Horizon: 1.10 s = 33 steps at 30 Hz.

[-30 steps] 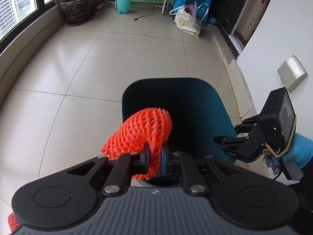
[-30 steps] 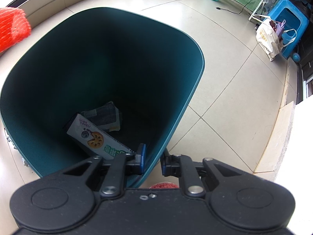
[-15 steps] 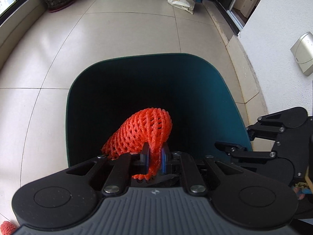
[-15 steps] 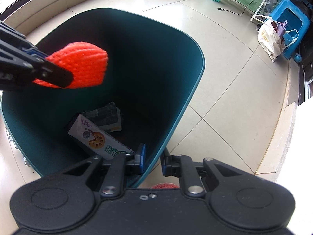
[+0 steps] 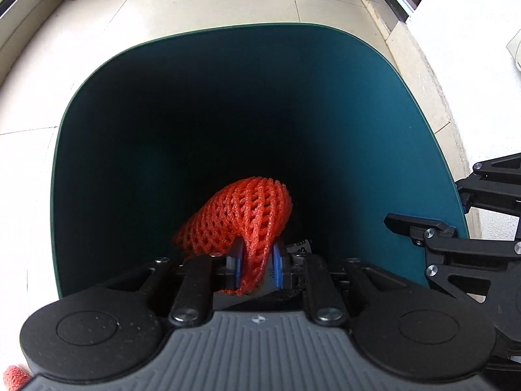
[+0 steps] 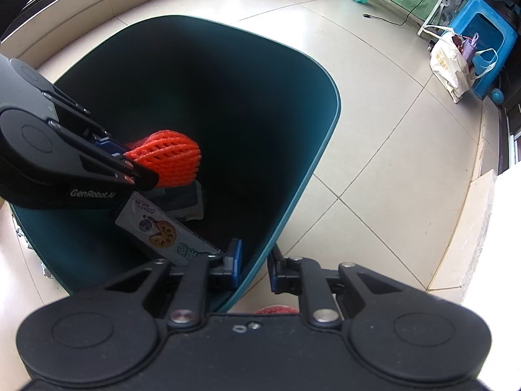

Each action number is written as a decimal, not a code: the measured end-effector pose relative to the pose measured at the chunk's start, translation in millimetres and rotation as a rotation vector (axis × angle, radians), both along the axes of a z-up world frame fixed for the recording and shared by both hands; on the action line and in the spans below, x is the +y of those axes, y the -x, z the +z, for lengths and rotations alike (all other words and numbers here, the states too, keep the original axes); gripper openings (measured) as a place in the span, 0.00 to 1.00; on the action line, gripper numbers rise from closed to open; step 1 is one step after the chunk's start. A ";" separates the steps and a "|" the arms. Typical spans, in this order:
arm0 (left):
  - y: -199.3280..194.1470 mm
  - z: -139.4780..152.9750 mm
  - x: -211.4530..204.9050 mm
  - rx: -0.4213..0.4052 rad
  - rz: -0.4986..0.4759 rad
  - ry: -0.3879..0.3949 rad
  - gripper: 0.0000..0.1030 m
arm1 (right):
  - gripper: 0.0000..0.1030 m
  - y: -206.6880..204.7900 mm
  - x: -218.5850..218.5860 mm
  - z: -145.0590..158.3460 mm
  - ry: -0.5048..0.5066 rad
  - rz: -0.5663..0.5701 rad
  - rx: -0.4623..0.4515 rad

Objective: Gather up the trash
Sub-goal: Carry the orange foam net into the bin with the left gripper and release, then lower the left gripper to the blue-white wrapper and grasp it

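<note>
Left wrist view shows the left gripper [image 5: 255, 264] low in the middle of the frame, its jaws just having been opening with the orange foam net [image 5: 241, 220] between them; the strand looks to lie against one blue pad with a sliver of gap at the other, so the pinch looks released. That net hangs inside the mouth of the teal trash bin [image 5: 374, 104], above the dark bottom, where a corner of printed packaging peeks out just right of the pads. At the right edge of the frame the right gripper [image 6: 255, 265] is clenched on the bin's near rim, one blue pad inside the wall and one outside. From the right wrist view, the net sits at centre left over a printed carton [image 6: 162, 231] and a dark wrapper [image 6: 182, 198] lying on the bin floor; the upper and right parts of the bin interior are dark and open. Around the bin the tiled floor [image 6: 374, 130] is bare to the upper right, until a white shopping bag [image 6: 451, 62] and a blue stool [image 6: 488, 32] at the far upper right. A pale wall edge [image 6: 482, 228] closes the right side, a curved sill the upper left. A red scrap [image 6: 276, 309] lies on the floor just outside the bin, below the right gripper.
</note>
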<state>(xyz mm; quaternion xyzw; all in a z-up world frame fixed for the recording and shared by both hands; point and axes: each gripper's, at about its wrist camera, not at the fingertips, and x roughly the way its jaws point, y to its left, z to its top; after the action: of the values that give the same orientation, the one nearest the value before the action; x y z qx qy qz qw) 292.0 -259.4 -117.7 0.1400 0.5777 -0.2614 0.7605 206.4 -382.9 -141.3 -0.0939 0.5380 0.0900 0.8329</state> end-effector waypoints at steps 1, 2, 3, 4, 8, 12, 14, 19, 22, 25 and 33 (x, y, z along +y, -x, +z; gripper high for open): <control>0.7 -0.2 0.3 -0.001 -0.002 0.004 0.26 | 0.15 0.1 -0.1 -0.1 0.001 0.002 0.000; 1.4 -0.9 -1.3 -0.002 -0.003 0.006 0.30 | 0.15 0.2 -0.3 -0.1 0.001 0.002 0.000; 1.8 -0.9 -1.5 -0.003 -0.002 0.008 0.37 | 0.15 0.1 -0.3 0.0 0.001 0.001 0.000; 2.9 -0.3 -1.2 -0.008 -0.004 0.013 0.46 | 0.15 0.4 -0.8 -0.1 0.001 0.002 0.000; 7.9 5.7 3.9 -0.028 -0.015 0.042 0.60 | 0.15 0.1 -1.1 -0.3 0.003 0.002 0.001; 14.1 15.2 11.9 -0.051 -0.019 0.065 0.62 | 0.15 0.0 -0.8 -1.1 0.005 0.002 0.001; 22.0 21.3 16.5 -0.085 -0.026 0.076 0.62 | 0.15 -0.2 0.0 -1.5 0.007 0.002 0.002; 34.4 39.7 22.3 -0.125 -0.043 0.118 0.62 | 0.15 -0.2 0.8 -2.4 0.009 0.002 0.002; 42.3 54.0 30.9 -0.147 -0.063 0.143 0.62 | 0.15 -0.3 1.0 -2.8 0.009 0.002 0.003; 54.5 70.1 46.5 -0.182 -0.066 0.166 0.62 | 0.15 -0.4 0.6 -3.1 0.010 0.001 0.003; 83.4 104.7 116.4 -0.258 0.001 0.224 0.75 | 0.15 -0.5 3.8 -4.1 0.019 0.003 0.006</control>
<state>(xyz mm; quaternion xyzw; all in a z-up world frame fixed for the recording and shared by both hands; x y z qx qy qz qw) 208.6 -143.0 -13.0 0.0863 0.4425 -0.3037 0.8394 206.9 -379.0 -145.4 -0.1026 0.5412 0.0863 0.8301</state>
